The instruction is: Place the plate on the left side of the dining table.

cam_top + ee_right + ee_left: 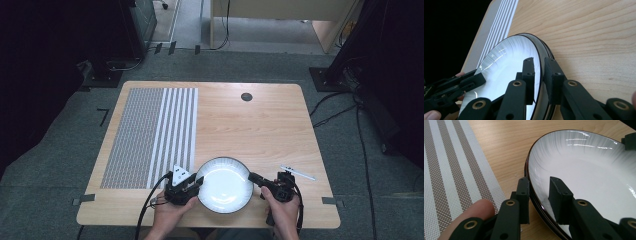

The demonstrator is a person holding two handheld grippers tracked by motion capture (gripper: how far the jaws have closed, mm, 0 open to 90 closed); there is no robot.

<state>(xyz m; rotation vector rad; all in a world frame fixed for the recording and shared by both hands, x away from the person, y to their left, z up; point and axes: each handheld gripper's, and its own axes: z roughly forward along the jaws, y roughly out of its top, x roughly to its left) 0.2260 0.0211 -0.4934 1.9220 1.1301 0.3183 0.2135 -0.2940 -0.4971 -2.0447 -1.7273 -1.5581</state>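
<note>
A white plate with a dark rim lies on the wooden table near its front edge. My left gripper straddles the plate's left rim: one jaw is outside against the edge and the other is inside over the white bowl, with a gap showing. My right gripper straddles the right rim in the same way. Its jaws stand close on either side, and a thin sliver of white still shows beside the inner pad. A hand holds each gripper.
A striped woven placemat covers the table's left part. A thin pale strip lies just right of the right gripper. A dark round cap sits in the tabletop at the back. Carpet and cables surround the table.
</note>
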